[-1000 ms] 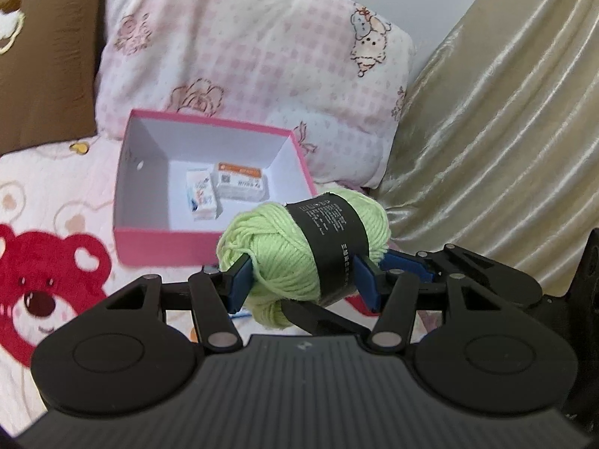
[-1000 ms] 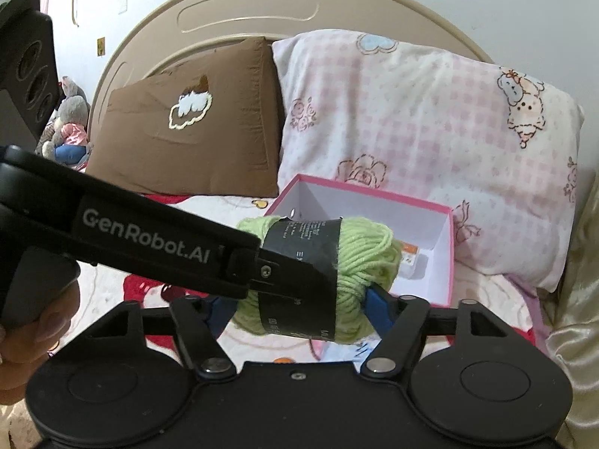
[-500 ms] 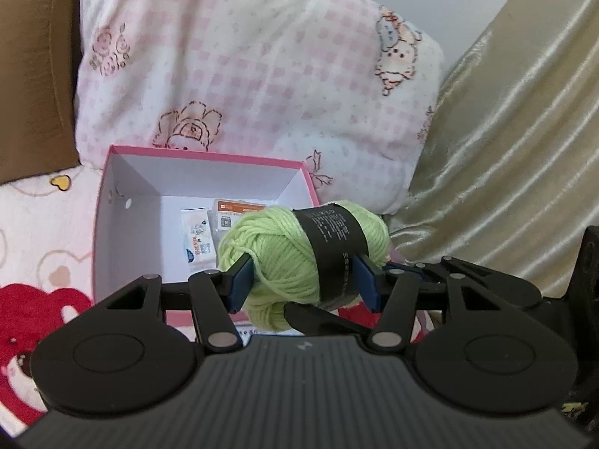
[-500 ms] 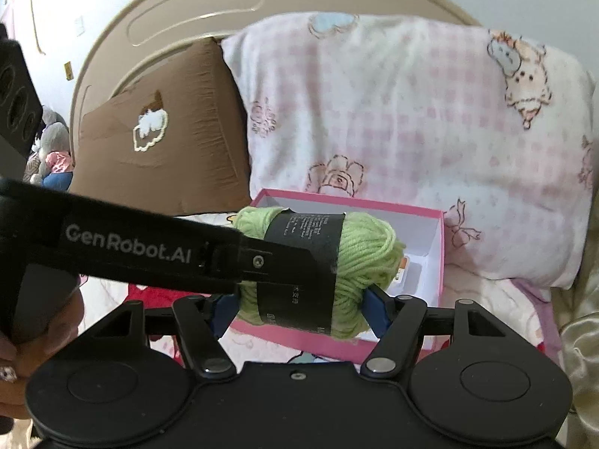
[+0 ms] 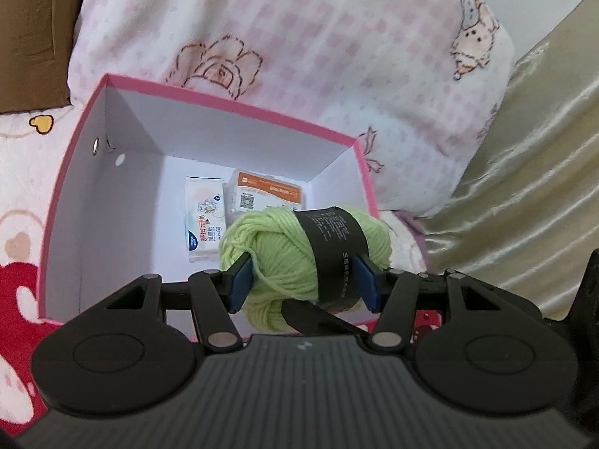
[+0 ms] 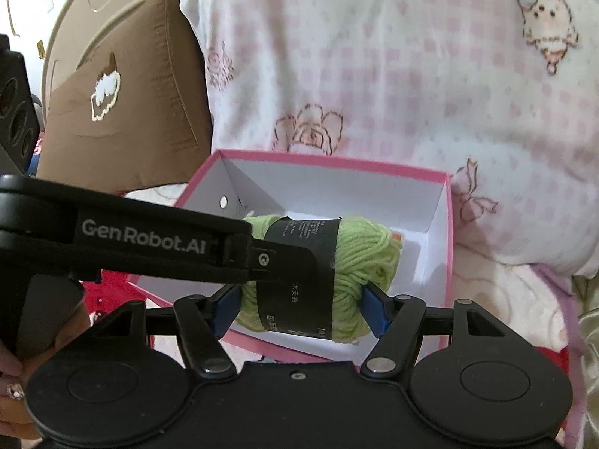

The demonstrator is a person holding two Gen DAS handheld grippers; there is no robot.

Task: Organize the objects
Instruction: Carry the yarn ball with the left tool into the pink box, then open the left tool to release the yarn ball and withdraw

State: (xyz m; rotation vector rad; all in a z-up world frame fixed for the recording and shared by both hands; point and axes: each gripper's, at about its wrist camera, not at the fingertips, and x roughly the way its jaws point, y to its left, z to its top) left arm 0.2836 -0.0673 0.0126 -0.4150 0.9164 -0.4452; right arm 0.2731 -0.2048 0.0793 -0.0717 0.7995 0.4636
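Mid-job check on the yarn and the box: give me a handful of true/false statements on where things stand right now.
1. Both tools grip the same light green ball of yarn with a black paper band. True: the left tool and the right tool each have blue pads against it.
2. The pink-rimmed white cardboard box has nothing in it. False: a small white tissue packet and an orange-and-white packet lie inside.
3. The yarn is held over the box. True.
4. A lid covers the box. False: it is open at the top.
5. A brown cushion stands left of the pink checked pillow. True.
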